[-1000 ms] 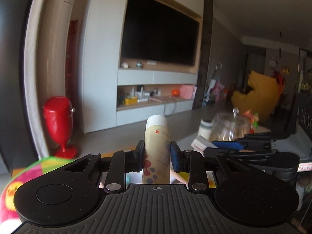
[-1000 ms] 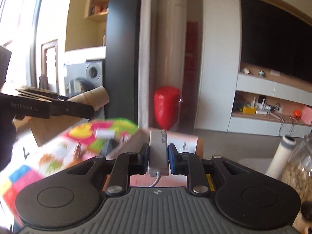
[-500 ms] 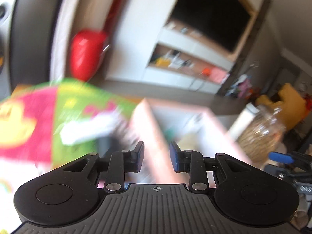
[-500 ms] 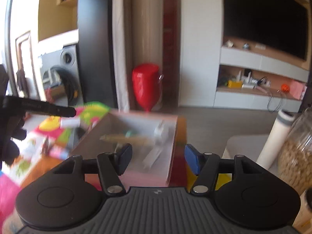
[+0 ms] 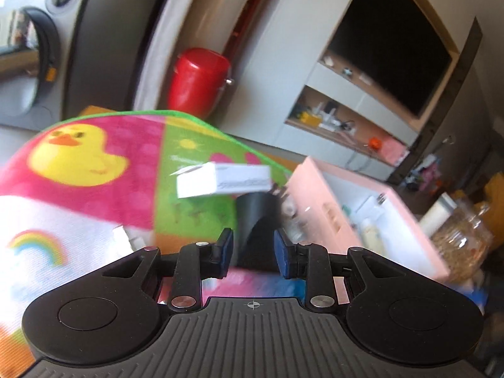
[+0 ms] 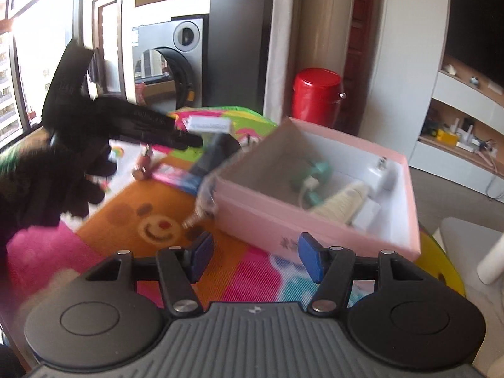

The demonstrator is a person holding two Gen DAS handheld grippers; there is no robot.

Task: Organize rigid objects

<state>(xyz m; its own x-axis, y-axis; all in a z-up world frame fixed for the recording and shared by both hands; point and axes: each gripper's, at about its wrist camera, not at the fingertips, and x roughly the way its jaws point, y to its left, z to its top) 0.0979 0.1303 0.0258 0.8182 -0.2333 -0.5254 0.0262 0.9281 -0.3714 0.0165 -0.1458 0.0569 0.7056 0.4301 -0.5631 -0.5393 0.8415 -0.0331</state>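
A pink box (image 6: 318,230) sits on the colourful mat (image 6: 151,220) and holds a cream tube (image 6: 340,200), a white charger (image 6: 379,173) and a teal item (image 6: 315,173). The box also shows in the left wrist view (image 5: 318,201). My right gripper (image 6: 253,260) is open and empty, just in front of the box. My left gripper (image 5: 253,253) is open and empty over the mat, facing a dark object (image 5: 255,217) and a white carton (image 5: 220,181). The left gripper (image 6: 186,138) also shows in the right wrist view beside the white carton (image 6: 209,124).
A small tube (image 6: 143,165) and a pink-blue packet (image 6: 178,176) lie on the mat left of the box. A glass jar (image 5: 463,242) and a white cylinder (image 6: 491,255) stand at the right. A red bin (image 6: 316,94) stands behind the table.
Both grippers have let go: the cream tube and the white charger now lie in the pink box. My left gripper has swung left over the mat. My right gripper has opened wide and tilted down.
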